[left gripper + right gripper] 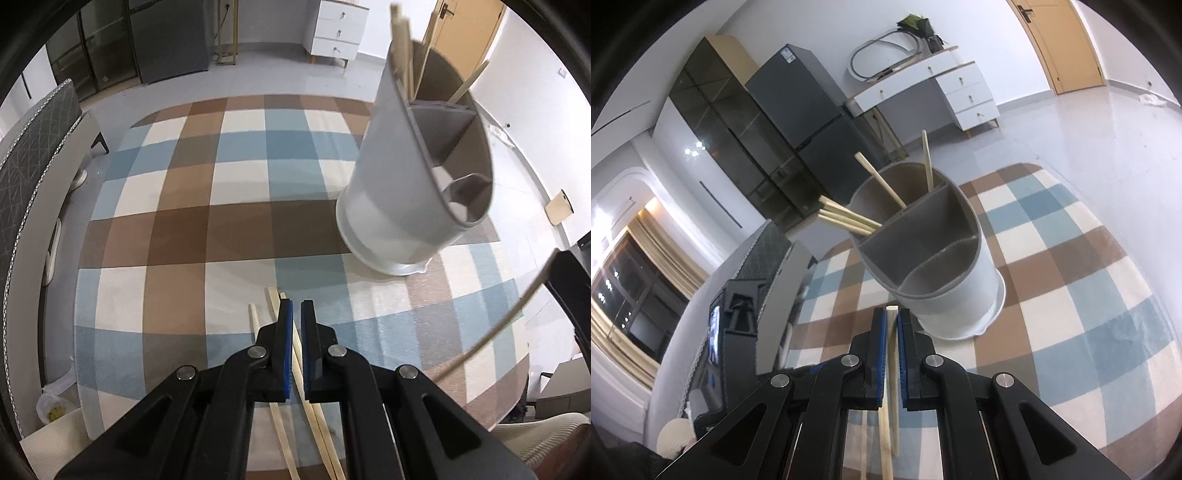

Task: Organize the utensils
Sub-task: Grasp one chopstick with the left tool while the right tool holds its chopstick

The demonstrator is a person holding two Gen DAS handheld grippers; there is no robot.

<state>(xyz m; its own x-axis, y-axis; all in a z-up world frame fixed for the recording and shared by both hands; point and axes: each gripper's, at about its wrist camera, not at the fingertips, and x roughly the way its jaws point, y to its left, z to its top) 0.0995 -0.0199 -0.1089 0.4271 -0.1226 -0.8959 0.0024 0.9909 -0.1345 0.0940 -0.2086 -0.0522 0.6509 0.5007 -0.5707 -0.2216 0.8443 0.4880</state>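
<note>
A white utensil holder point(402, 177) with grey inner dividers stands on the checkered tablecloth point(221, 206); several wooden chopsticks point(849, 218) lean out of its back compartments. It also shows in the right wrist view point(945, 258). My left gripper point(297, 306) hovers low over loose chopsticks point(275, 310) lying on the cloth, its jaws nearly closed with a chopstick showing in the narrow gap. My right gripper point(892, 314) is shut on a single chopstick point(893, 354), held just in front of the holder's near rim. That chopstick also shows at the right edge of the left wrist view point(509, 325).
The round table's edge point(79, 295) curves at the left. A padded chair point(33, 140) stands beyond it. A dark fridge point(809, 110), a glass cabinet point(713, 122) and a white drawer unit point(964, 92) stand by the far wall.
</note>
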